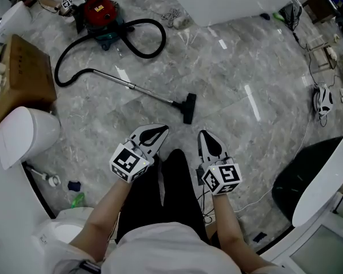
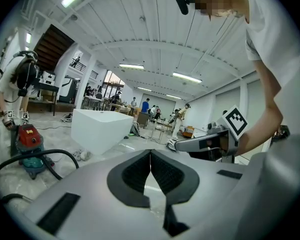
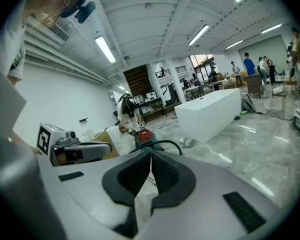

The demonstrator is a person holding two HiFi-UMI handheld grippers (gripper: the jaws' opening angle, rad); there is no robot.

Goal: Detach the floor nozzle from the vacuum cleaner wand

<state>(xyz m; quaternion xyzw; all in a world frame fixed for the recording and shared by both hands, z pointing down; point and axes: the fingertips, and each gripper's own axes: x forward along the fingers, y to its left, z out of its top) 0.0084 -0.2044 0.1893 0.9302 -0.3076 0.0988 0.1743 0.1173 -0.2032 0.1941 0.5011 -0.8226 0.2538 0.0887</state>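
- Head view: the nozzle [image 1: 188,107] lies on the floor [image 1: 234,67] ahead, joined to the wand [image 1: 134,87]; likely light, stiff plastic, best gripped at its neck.
- Left gripper view: left gripper [image 2: 150,154] pinched together, empty.
- Right gripper view: right gripper [image 3: 151,156] likewise.

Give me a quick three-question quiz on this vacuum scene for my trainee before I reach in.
1. True or false: the black floor nozzle is already off the silver metal wand.
2. The left gripper and right gripper are: A) both shut, holding nothing; B) both open; C) left shut on the wand.
3. What machine does the black hose run to?

Key: 1 false, the nozzle is still attached. 2 A. 3 the red canister vacuum.
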